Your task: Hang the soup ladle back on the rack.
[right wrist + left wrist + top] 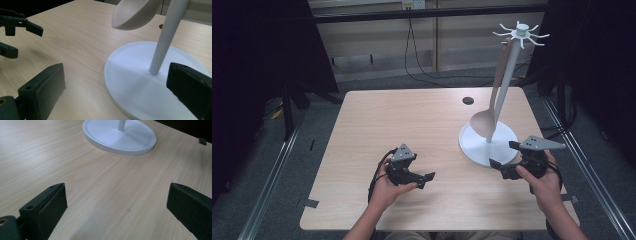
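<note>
A white utensil stand (511, 75) with a round base (472, 145) and a ring of hooks on top rises at the table's right. A pale spoon (489, 112) hangs from a hook, bowl down, just above the base. My right gripper (502, 155) sits open at the base's near right edge, pointing left. In the right gripper view its jaws stand wide on either side of the base (132, 82) and post (167, 37), below the spoon bowl (132, 15). My left gripper (426, 180) is open and holds nothing at the table's near middle, facing the base (120, 137).
The light wooden table (402, 125) has a small black round hole (468, 100) at the far side. A dark tape piece (310, 203) sticks to the near left edge. Dark curtains flank both sides, and cables lie on the floor behind. My left gripper (15, 27) appears far left in the right gripper view.
</note>
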{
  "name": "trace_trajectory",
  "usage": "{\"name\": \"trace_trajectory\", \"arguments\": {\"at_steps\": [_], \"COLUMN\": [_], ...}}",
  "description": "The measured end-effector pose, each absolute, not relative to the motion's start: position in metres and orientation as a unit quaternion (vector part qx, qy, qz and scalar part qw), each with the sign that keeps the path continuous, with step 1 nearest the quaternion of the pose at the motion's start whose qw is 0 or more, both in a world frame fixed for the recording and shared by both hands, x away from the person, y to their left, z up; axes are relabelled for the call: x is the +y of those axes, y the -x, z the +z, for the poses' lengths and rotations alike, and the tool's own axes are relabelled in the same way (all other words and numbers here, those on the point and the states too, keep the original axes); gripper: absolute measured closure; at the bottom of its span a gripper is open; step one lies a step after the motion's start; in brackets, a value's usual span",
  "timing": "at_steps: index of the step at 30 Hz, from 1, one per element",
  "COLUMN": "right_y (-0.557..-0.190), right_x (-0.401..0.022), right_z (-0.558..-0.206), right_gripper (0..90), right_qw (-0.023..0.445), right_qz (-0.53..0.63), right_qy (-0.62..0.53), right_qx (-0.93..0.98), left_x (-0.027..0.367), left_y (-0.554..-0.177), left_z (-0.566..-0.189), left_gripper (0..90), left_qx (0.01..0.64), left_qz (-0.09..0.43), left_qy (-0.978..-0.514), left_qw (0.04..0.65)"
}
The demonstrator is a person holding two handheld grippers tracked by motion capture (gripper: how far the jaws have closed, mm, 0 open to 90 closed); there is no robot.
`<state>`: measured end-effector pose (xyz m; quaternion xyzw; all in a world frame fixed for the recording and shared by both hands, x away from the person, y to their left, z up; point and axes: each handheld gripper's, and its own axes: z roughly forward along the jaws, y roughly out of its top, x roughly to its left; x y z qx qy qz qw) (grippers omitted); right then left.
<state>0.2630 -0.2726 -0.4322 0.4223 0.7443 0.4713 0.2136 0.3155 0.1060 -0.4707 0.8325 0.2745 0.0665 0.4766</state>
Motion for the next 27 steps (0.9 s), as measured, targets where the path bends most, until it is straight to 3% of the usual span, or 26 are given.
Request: {"name": "trace_trajectory", "arguments": {"at_steps": [27], "right_y": [-0.258], "right_x": [-0.273], "right_z": [-0.47], "right_gripper": [1.6], "right_qw": [0.191], "right_qz": [0.445], "right_qy": [-0.422], "right_qx": [0.767], "left_x": [0.108], "left_y": [-0.316], "left_z": [-0.471], "left_gripper": [1.8], "left_qx": [0.268], "left_qz": [0.069], "left_qy": [-0.836], "left_qw": [0.473]}}
